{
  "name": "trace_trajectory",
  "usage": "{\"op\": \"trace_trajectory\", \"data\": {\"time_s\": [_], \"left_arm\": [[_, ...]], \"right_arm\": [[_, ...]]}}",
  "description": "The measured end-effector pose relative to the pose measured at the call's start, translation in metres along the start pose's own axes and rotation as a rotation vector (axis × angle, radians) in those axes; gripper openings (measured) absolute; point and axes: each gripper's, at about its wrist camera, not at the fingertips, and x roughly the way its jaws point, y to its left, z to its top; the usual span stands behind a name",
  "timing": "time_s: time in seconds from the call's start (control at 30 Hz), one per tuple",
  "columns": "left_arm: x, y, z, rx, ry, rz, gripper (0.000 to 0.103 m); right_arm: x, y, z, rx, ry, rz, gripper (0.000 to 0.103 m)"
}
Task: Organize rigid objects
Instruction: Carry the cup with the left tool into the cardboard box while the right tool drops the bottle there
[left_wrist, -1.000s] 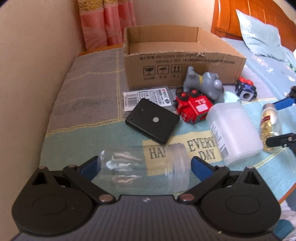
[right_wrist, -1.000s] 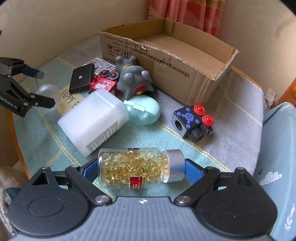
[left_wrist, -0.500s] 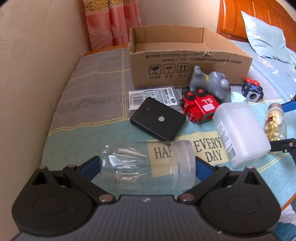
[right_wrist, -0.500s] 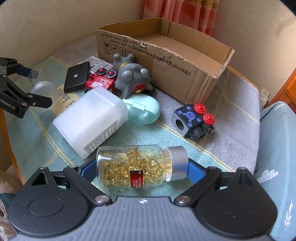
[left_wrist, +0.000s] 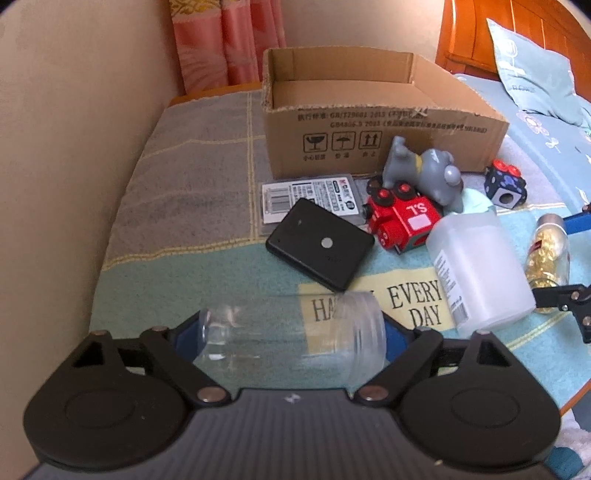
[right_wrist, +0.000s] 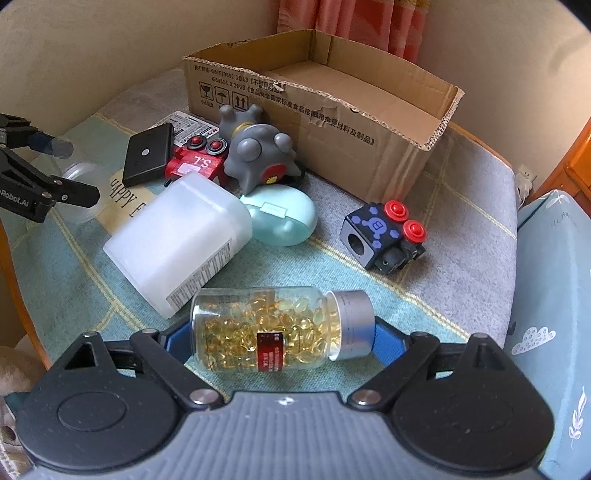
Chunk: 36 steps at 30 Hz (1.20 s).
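Clear plastic is what my left gripper (left_wrist: 291, 339) pinches: an empty see-through plastic jar with a frosted lid (left_wrist: 291, 338), lying crosswise and taken end to end, base against one blue pad and lid against the other. I judge it light, stiff and slick, so it could pivot or squirt out. My right gripper (right_wrist: 275, 326) clamps a clear glass bottle of golden capsules with a silver cap (right_wrist: 277, 326) the same way — heavier, I'd guess, and breakable if dropped.

Just beyond, on the green-and-grey blanket (right_wrist: 461, 206), lies a white translucent square tub (right_wrist: 177, 243), with a mint-green oval case (right_wrist: 282, 219) touching it. Further out sit a flat black case (left_wrist: 319, 247), a red toy engine (left_wrist: 404, 223), a grey rubber animal toy (right_wrist: 258, 147) and a black-and-blue cube with red buttons (right_wrist: 384, 236). Farthest stands the open brown cardboard box (right_wrist: 332, 122) — likely the destination, with the toys crowding its front wall.
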Motion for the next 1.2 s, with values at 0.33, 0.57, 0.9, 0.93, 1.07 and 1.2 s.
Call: {"op": "trace_trajectory", "data": {"time_s": [0.33,0.57,0.9,0.93,1.07,1.2], "left_arm": [[-0.026,-0.001,0.014,0.028,-0.023,-0.003,0.090],[-0.044,-0.010,0.048,0.066,-0.099,-0.018,0.090],[-0.034,-0.032,0.136,0.146,-0.194,-0.020,0.090],[-0.029,-0.033,0.148,0.150,-0.196,-0.023,0.090],[-0.002,-0.036,0.188,0.147,-0.174,-0.022,0.090],[0.029,-0.043,0.215,0.158,-0.147,-0.023,0.090]], "right_arm": [[-0.017,-0.005,0.013,-0.002,-0.010,0.005,0.096],[-0.041,-0.014,0.036,0.005,-0.065,0.039,0.096],[-0.066,-0.033,0.089,0.014,-0.179,0.033,0.096],[-0.066,-0.036,0.095,0.022,-0.188,0.034,0.096],[-0.065,-0.046,0.112,0.046,-0.206,0.022,0.096],[-0.062,-0.056,0.129,0.070,-0.217,0.010,0.096]]}}
